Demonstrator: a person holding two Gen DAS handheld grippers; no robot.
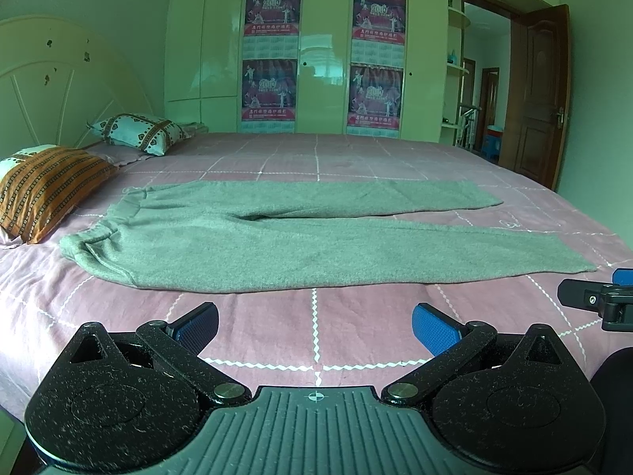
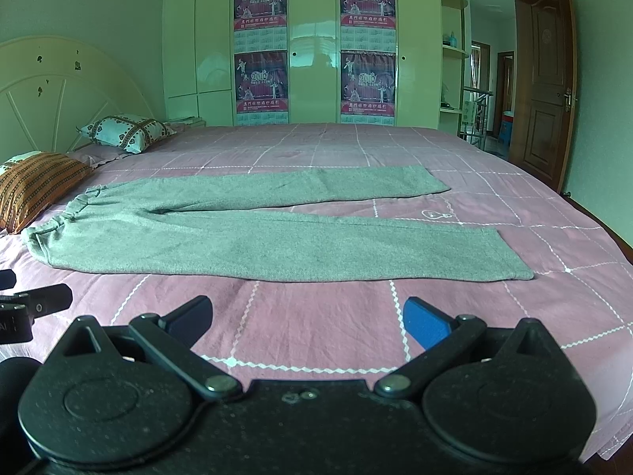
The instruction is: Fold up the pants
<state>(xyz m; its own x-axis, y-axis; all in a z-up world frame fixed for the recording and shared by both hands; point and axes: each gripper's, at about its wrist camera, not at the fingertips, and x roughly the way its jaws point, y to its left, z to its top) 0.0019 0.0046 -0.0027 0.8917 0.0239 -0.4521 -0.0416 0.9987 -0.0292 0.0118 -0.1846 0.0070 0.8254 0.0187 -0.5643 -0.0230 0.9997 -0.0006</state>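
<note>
Grey pants (image 1: 277,245) lie flat on the pink checked bed sheet (image 1: 316,328), waistband to the left near the pillows, both legs spread apart to the right. They also show in the right wrist view (image 2: 253,237). My left gripper (image 1: 314,326) is open and empty, hovering over the sheet just in front of the near leg. My right gripper (image 2: 308,320) is open and empty, also short of the near leg. Part of the right gripper (image 1: 601,301) shows at the left view's right edge, and part of the left gripper (image 2: 27,310) shows at the right view's left edge.
Two patterned pillows (image 1: 47,186) (image 1: 138,132) lie at the head of the bed by the cream headboard (image 1: 47,83). A wardrobe with posters (image 1: 316,51) stands behind the bed. An open brown door (image 1: 538,95) is at the right.
</note>
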